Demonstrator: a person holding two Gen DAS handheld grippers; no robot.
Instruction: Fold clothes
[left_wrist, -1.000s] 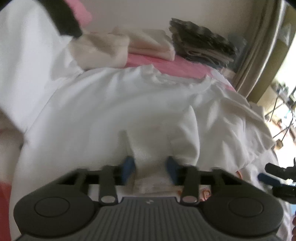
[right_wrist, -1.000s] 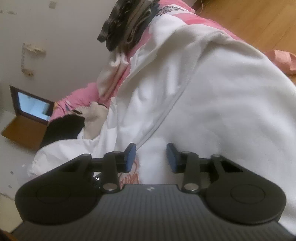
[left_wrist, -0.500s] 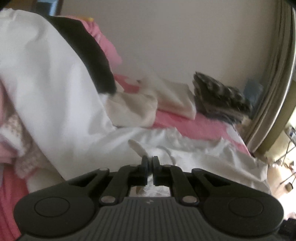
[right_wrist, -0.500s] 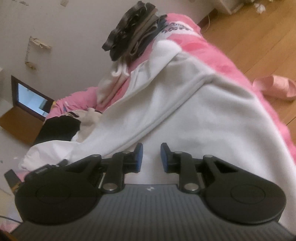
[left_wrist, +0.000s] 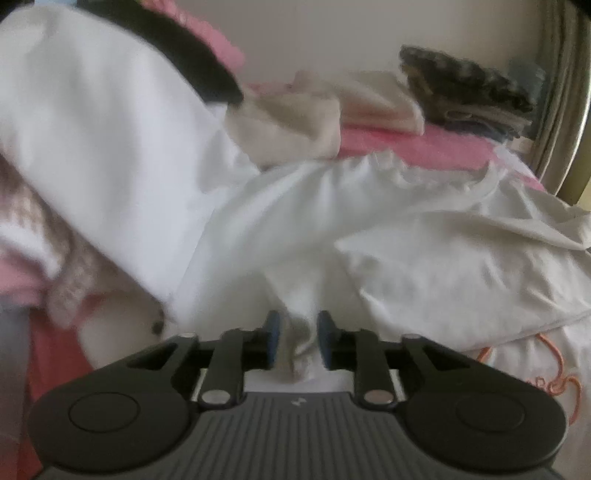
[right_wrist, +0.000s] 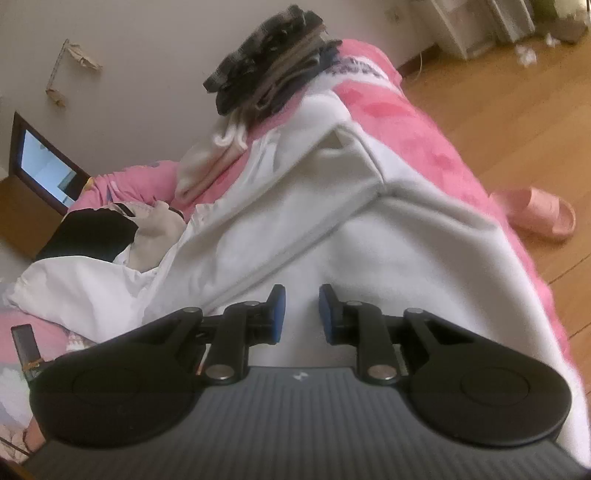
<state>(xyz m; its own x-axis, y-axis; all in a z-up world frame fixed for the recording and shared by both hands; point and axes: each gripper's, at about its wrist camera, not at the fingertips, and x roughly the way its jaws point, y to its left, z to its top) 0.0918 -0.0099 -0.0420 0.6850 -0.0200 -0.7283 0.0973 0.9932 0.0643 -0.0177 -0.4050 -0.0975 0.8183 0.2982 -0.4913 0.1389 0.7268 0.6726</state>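
A white sweatshirt (left_wrist: 369, 206) lies spread and rumpled over the pink bed (left_wrist: 424, 147), with an orange print (left_wrist: 554, 373) at its near right. My left gripper (left_wrist: 299, 338) hangs low over it. Its jaws are opening, and a narrow fold of the white cloth still stands between the blue pads. In the right wrist view the same sweatshirt (right_wrist: 369, 251) rises like a tent toward my right gripper (right_wrist: 299, 314). Those jaws stand a little apart with thick white fabric filling the gap.
A stack of dark folded clothes (right_wrist: 273, 85) and cream folded pieces (left_wrist: 369, 103) sit at the bed's far edge by the wall. A black garment (right_wrist: 92, 229) lies on the left. A pink slipper (right_wrist: 539, 214) rests on the wooden floor (right_wrist: 517, 92). A lit screen (right_wrist: 48, 162) stands by the wall.
My left jaws closed on the white fold, lifted it, and have now parted again. The right gripper's jaws narrowed slightly and its view rolled, showing more floor.
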